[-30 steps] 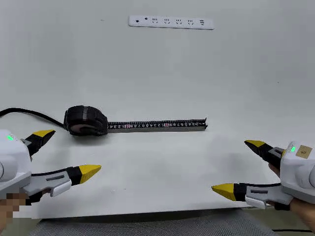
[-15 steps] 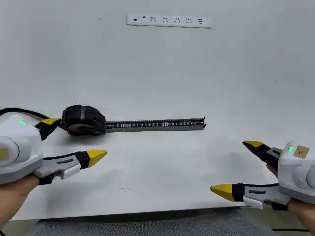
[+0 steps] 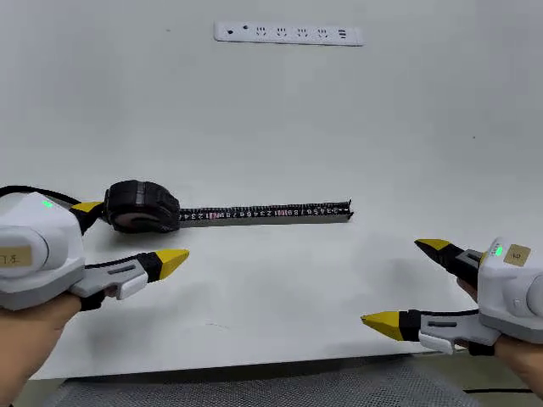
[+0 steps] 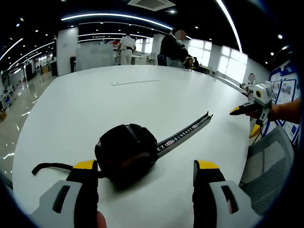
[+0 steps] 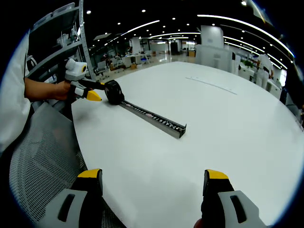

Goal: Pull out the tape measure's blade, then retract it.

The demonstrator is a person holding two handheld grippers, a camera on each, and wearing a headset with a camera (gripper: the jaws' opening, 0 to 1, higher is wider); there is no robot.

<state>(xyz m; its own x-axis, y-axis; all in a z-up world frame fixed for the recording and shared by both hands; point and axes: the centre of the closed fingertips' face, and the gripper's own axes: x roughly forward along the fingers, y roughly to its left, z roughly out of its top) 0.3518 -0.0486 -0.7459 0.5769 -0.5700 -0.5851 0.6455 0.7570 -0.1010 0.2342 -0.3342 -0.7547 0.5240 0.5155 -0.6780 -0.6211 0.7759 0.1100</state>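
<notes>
Head view: black rounded tape measure (image 3: pixel 142 206) on white table (image 3: pixel 280 127), dark numbered blade (image 3: pixel 263 212) lying extended rightward. The left gripper (image 3: pixel 129 232) and right gripper (image 3: pixel 403 282) gape, empty.

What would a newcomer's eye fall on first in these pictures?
A black round tape measure lies left of centre on the white table, its dark numbered blade drawn out flat to the right. The left gripper, with yellow-tipped fingers, is open close to the tape measure, and the right gripper is open near the table's front edge, apart from the blade's end. A white power strip lies far back.
</notes>
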